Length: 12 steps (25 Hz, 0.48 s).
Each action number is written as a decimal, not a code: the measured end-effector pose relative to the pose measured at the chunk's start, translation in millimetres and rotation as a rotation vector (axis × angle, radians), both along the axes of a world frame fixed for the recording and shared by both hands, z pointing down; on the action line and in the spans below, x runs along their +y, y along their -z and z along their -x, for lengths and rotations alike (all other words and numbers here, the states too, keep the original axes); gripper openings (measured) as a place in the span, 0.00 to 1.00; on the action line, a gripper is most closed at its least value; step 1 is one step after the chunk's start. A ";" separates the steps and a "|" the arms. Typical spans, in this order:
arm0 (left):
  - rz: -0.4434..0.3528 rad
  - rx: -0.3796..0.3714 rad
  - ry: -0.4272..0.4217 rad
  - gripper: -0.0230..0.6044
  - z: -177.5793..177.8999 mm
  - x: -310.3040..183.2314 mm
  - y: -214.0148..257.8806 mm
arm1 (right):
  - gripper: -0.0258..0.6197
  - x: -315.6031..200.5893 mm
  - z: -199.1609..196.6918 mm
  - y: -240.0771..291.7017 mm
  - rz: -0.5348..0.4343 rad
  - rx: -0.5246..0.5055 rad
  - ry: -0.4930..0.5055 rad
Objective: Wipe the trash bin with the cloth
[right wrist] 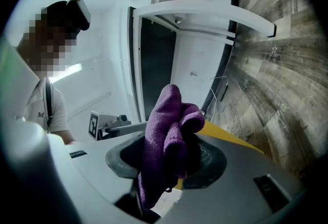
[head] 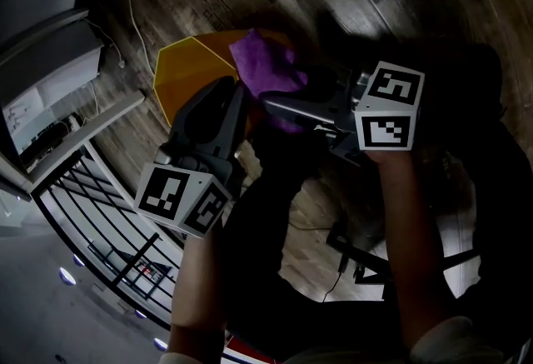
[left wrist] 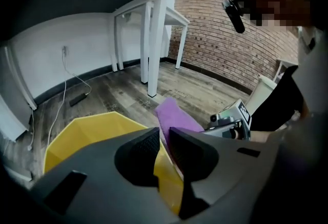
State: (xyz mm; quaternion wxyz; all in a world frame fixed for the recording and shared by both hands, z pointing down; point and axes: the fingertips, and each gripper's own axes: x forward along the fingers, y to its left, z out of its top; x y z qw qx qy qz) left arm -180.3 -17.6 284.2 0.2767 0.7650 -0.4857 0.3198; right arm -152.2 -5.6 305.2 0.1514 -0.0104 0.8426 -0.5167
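Observation:
The yellow trash bin [head: 193,64] stands on the wood floor, and its open top [left wrist: 95,133] shows in the left gripper view. My left gripper [left wrist: 163,142] is shut on the bin's near wall, a strip of yellow showing between the jaws. In the head view this gripper [head: 236,100] reaches the bin's right edge. A purple cloth [right wrist: 166,115] is bunched between the pads of my right gripper [right wrist: 166,155], which is shut on it. The cloth [head: 268,71] hangs over the bin's rim, right beside the left jaws. The yellow rim [right wrist: 233,137] shows just behind the right jaws.
White table legs [left wrist: 156,38] and a brick wall [left wrist: 225,38] stand beyond the bin. A cable [left wrist: 64,100] trails along the floor by the white wall. A black wire rack [head: 100,212] and a white shelf [head: 58,96] lie to my left.

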 end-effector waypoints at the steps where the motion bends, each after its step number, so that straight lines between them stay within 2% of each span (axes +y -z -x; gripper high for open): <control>1: 0.012 0.009 0.008 0.13 1.8 0.2 -2.5 | 0.33 1.0 0.6 -2.6 -0.001 0.005 0.006; 6: 0.043 0.043 0.043 0.12 -0.8 3.1 -9.2 | 0.33 12.5 9.5 -20.3 0.018 0.045 0.037; 9: 0.047 0.072 0.075 0.12 -2.0 4.2 -8.9 | 0.33 14.7 11.2 -31.9 0.068 0.044 0.021; 12: 0.049 0.093 0.097 0.12 1.2 3.6 -9.8 | 0.33 14.6 14.9 -63.3 0.123 0.123 0.010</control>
